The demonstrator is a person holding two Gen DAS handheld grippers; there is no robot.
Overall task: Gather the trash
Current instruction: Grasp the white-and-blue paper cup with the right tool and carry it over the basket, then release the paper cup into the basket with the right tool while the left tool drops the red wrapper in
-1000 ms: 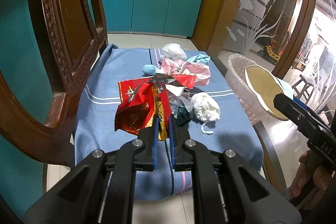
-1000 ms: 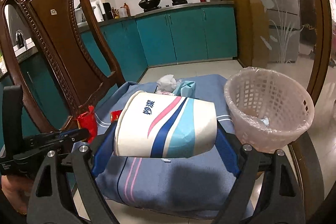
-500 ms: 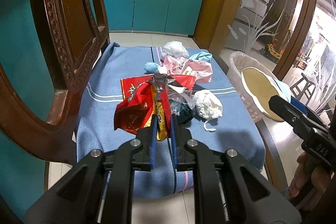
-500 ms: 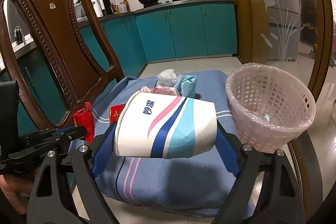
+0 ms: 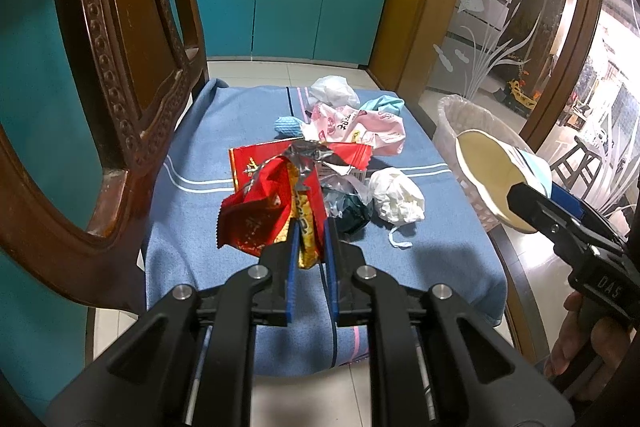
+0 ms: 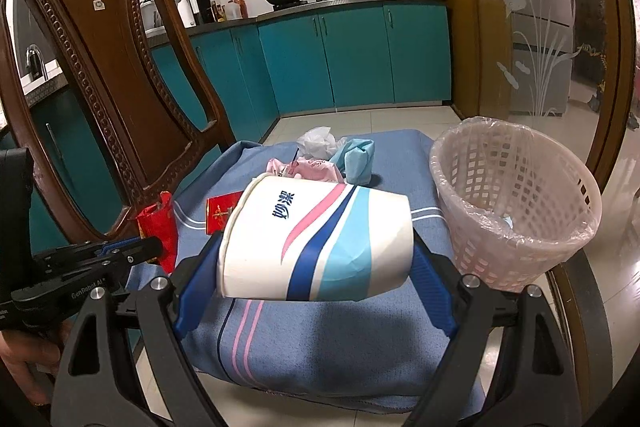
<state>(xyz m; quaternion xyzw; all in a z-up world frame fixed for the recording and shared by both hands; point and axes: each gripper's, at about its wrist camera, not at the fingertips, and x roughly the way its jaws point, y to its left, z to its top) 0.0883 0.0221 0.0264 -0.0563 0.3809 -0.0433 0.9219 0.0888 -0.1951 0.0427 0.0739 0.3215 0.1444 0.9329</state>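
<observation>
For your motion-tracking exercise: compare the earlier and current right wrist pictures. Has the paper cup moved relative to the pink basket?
No. The paper cup sits clamped sideways in the right gripper, with its base just left of the pink basket, as before.

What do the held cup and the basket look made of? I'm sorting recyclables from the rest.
Cup: seems coated paper, matte printed stripes, rolled rim, thin wall. Basket: looks like pale pink moulded plastic with lattice holes, lined with a thin clear film bag that is crinkled and glossy.

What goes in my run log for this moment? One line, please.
left gripper: shut on red wrapper | right gripper: shut on paper cup | basket: beside cup | stage: carrying
</observation>
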